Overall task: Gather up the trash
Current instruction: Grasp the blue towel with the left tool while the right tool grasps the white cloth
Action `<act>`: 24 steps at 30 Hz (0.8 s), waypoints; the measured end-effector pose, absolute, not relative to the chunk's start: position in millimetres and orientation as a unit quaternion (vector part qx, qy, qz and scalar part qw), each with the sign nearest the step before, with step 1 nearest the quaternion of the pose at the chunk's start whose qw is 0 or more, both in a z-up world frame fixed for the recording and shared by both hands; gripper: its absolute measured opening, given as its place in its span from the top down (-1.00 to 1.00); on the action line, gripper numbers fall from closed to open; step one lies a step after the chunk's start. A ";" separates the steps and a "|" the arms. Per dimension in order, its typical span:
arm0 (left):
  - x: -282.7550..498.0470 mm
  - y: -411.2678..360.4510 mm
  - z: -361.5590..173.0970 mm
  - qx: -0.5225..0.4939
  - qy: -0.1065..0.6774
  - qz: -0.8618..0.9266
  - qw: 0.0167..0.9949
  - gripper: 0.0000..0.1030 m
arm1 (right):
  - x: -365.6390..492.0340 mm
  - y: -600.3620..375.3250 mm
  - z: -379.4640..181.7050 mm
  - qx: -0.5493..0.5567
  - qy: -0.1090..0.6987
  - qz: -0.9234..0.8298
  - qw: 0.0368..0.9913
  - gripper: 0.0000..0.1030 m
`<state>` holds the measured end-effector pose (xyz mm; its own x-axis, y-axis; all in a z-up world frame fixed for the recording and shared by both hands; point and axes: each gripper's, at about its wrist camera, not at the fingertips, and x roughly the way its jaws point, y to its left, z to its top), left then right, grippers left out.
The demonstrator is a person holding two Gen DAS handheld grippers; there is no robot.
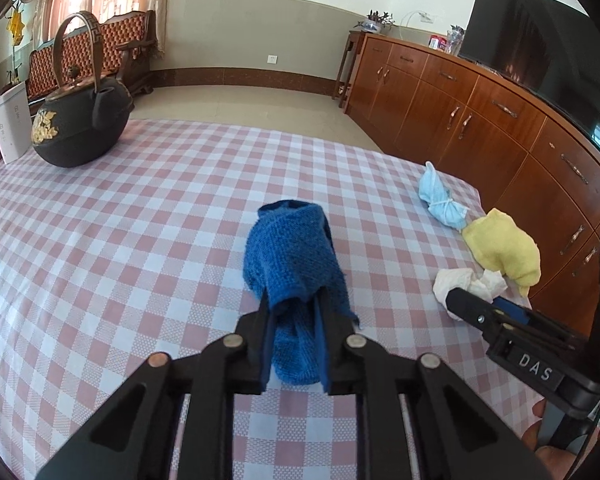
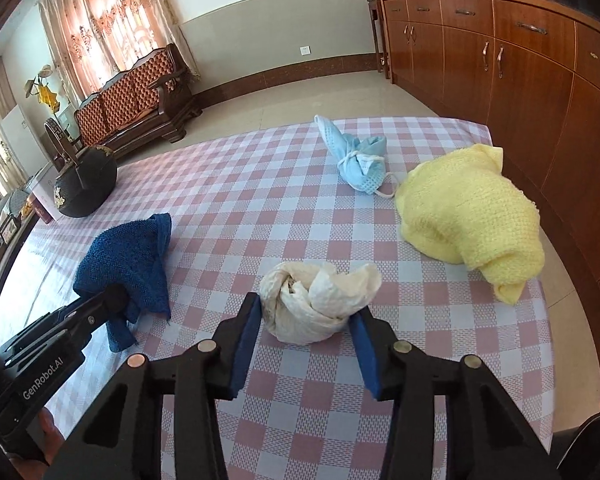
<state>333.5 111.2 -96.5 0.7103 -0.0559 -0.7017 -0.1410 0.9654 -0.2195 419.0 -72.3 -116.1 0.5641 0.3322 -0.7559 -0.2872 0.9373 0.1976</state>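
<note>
My left gripper [image 1: 294, 304] is shut on a dark blue cloth [image 1: 294, 256] that lies on the checked tablecloth [image 1: 140, 220]; the same cloth shows at the left of the right wrist view [image 2: 128, 260]. My right gripper [image 2: 304, 312] is open with its jaws on either side of a crumpled white paper wad [image 2: 316, 300], which touches the left pad. The wad also shows in the left wrist view [image 1: 470, 282]. A yellow cloth [image 2: 468, 216] and a light blue tied face mask [image 2: 360, 160] lie further right on the table.
A black iron teapot [image 1: 80, 120] and boxes [image 1: 10, 126] stand at the table's far left. A wooden cabinet [image 1: 480, 120] with a TV [image 1: 540, 44] runs along the right, close to the table edge. A wooden sofa [image 2: 136, 100] stands by the curtains.
</note>
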 end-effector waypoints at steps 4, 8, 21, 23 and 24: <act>329.2 109.4 -94.5 -0.129 0.374 0.019 0.918 0.72 | 413.4 -76.7 -112.0 0.038 0.424 0.186 0.885 0.16; 321.2 108.5 -90.4 -0.131 0.367 0.016 0.921 0.73 | 402.6 -80.0 -103.4 0.037 0.415 0.189 0.889 0.16; 286.1 97.9 -80.7 -0.130 0.370 0.003 0.920 0.74 | 355.7 -108.2 -93.6 0.050 0.419 0.190 0.886 0.16; 283.9 97.0 -83.8 -0.128 0.379 0.010 0.917 0.68 | 351.4 -109.8 -96.5 0.052 0.423 0.189 0.885 0.16; 282.4 97.2 -84.6 -0.127 0.379 0.015 0.916 0.55 | 350.1 -110.1 -97.8 0.053 0.424 0.189 0.884 0.16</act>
<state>282.4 97.2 -84.6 0.7119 -0.0683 -0.6990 -0.1244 0.9673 -0.2212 350.1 -110.1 -97.8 0.5692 0.3784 -0.7299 -0.2894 0.9232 0.2530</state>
